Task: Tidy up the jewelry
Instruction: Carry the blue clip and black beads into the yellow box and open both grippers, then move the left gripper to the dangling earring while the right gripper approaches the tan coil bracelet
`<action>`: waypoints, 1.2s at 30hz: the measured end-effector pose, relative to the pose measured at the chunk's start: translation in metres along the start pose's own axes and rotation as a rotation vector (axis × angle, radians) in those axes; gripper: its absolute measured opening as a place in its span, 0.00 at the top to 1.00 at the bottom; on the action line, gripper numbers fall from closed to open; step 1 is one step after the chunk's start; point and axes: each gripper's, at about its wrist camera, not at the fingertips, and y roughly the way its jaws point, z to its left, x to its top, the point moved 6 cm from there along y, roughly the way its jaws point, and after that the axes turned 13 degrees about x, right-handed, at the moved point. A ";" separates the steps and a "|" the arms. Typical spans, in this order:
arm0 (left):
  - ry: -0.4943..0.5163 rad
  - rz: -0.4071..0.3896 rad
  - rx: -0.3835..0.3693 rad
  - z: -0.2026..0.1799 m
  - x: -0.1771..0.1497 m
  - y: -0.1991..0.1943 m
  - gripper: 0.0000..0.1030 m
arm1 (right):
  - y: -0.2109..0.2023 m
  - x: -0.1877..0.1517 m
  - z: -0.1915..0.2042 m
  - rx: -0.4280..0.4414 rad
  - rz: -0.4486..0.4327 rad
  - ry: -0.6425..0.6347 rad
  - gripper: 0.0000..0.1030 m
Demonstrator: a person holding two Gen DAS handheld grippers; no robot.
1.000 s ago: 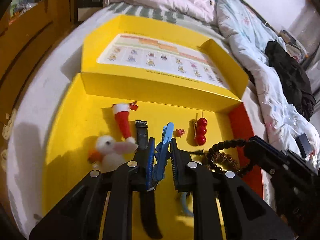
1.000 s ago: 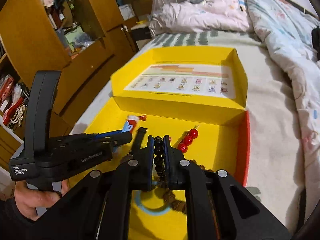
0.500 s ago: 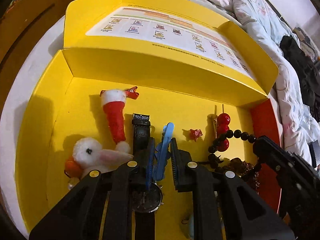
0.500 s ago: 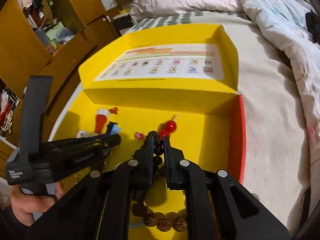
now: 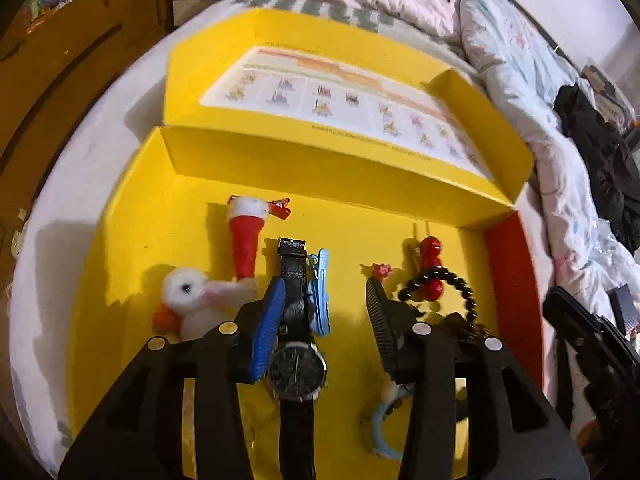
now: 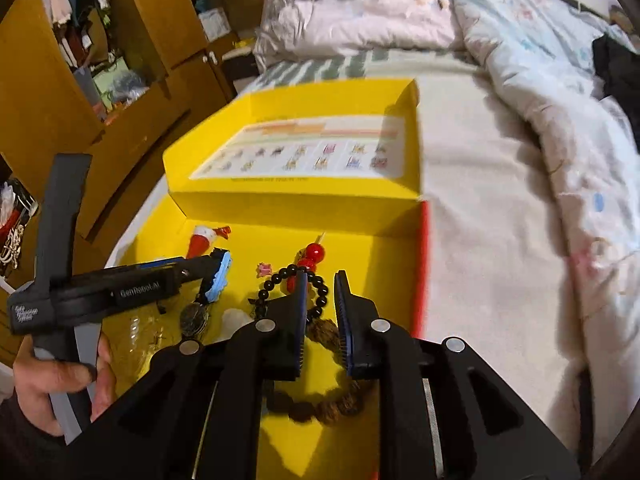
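An open yellow box (image 5: pixel 160 240) lies on the bed and holds the jewelry. My left gripper (image 5: pixel 324 320) hovers low over it with its jaws opening. A blue hair clip (image 5: pixel 320 292) lies loose between them beside a black watch (image 5: pixel 298 372); neither pad presses on it. My right gripper (image 6: pixel 320 304) has its jaws opening a little over a black bead bracelet (image 6: pixel 280 276), which rests on the box floor (image 6: pixel 380 260) without being pinched. A brown bead bracelet (image 6: pixel 324 332) lies under the right fingers. The left gripper (image 6: pixel 218 268) shows in the right wrist view, held by a hand (image 6: pixel 60 376).
Also in the box are a Santa-hat clip (image 5: pixel 248 236), a white plush clip (image 5: pixel 188 300), a red berry hairpin (image 5: pixel 430 264), a pink star (image 5: pixel 382 270) and a light blue ring (image 5: pixel 384 432). The lid (image 5: pixel 320 96) lies behind it. Quilts (image 6: pixel 560 140) are heaped to the right; wooden cupboards (image 6: pixel 132 92) stand to the left.
The left jaws have spread and let go of the blue clip, which now lies by the watch strap. The right jaws have parted from the black bead bracelet. Both views have drawn back slightly.
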 end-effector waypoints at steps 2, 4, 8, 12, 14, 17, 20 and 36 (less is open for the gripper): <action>-0.001 -0.032 0.002 0.000 -0.003 -0.015 0.55 | -0.022 -0.003 -0.002 -0.006 -0.021 0.005 0.81; -0.006 -0.082 0.003 0.002 -0.012 -0.036 0.50 | -0.046 -0.008 -0.008 -0.026 -0.044 0.023 0.80; 0.000 -0.151 -0.008 -0.008 -0.039 -0.072 0.48 | -0.093 -0.026 -0.022 -0.050 -0.088 0.062 0.80; 0.051 -0.194 -0.032 -0.033 -0.069 -0.103 0.48 | -0.128 -0.058 -0.041 -0.096 -0.102 0.095 0.80; 0.079 -0.207 -0.039 -0.046 -0.091 -0.113 0.48 | -0.134 -0.074 -0.052 -0.117 -0.081 0.118 0.80; 0.098 -0.206 -0.048 -0.057 -0.117 -0.117 0.47 | -0.139 -0.096 -0.063 -0.125 -0.057 0.141 0.80; 0.116 -0.195 -0.051 -0.069 -0.140 -0.116 0.47 | -0.137 -0.117 -0.069 -0.151 -0.027 0.140 0.80; 0.265 -0.102 -0.049 -0.147 -0.215 -0.072 0.47 | -0.091 -0.148 -0.109 -0.158 0.100 0.207 0.80</action>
